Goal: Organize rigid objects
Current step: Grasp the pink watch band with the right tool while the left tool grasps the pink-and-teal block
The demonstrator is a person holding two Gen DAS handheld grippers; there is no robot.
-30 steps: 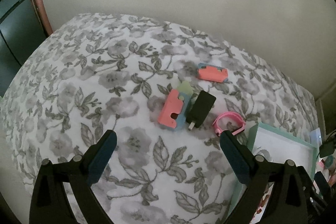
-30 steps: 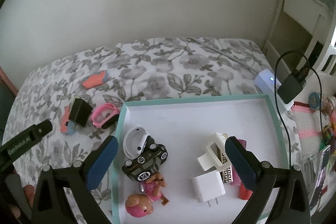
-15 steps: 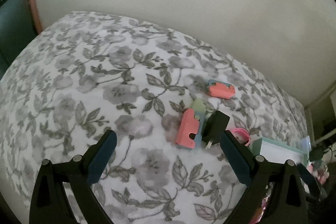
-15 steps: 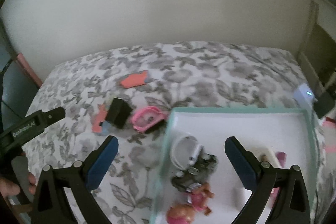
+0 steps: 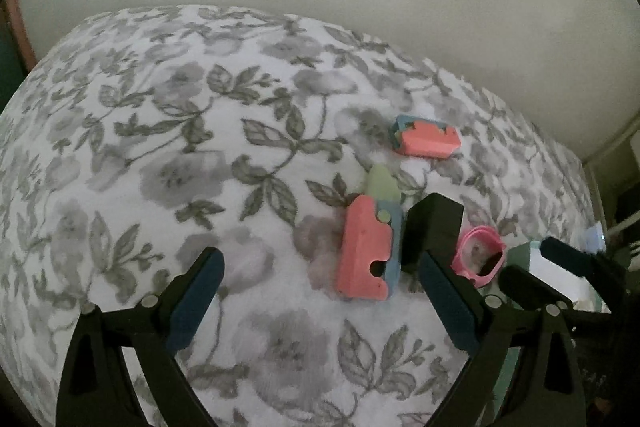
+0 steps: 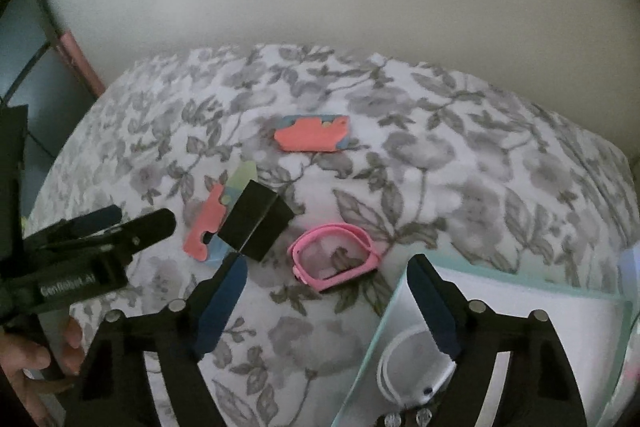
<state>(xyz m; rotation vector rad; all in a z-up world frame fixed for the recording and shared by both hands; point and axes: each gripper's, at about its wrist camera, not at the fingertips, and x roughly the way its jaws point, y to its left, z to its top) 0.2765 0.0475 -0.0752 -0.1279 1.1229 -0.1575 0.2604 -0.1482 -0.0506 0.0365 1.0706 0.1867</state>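
On the floral bedspread lie a pink wristband [image 6: 334, 255], a black charger block [image 6: 256, 223] and a coral-and-blue foam piece [image 6: 206, 223]. A second coral piece [image 6: 312, 133] lies farther back. My right gripper [image 6: 328, 263] hovers over the wristband, which shows between its blue pads. The jaws are closing and the pads do not touch the band. My left gripper [image 5: 318, 259] is open over the coral-and-blue piece [image 5: 366, 251], which lies near its right finger, untouched. Beside that piece sit the black block [image 5: 432, 231] and a pale green piece [image 5: 382, 183].
A teal-rimmed white tray [image 6: 520, 283] stands at the right and holds a round white case [image 6: 412, 363]. A hand [image 6: 24, 359] holds the left gripper at the lower left. A plain wall runs behind the bed. The bedspread spreads bare to the left.
Both grippers came lower and nearer the loose items. The right view swung left from the tray to the pink wristband, and its fingers narrowed. The left gripper now frames the coral-and-blue piece.
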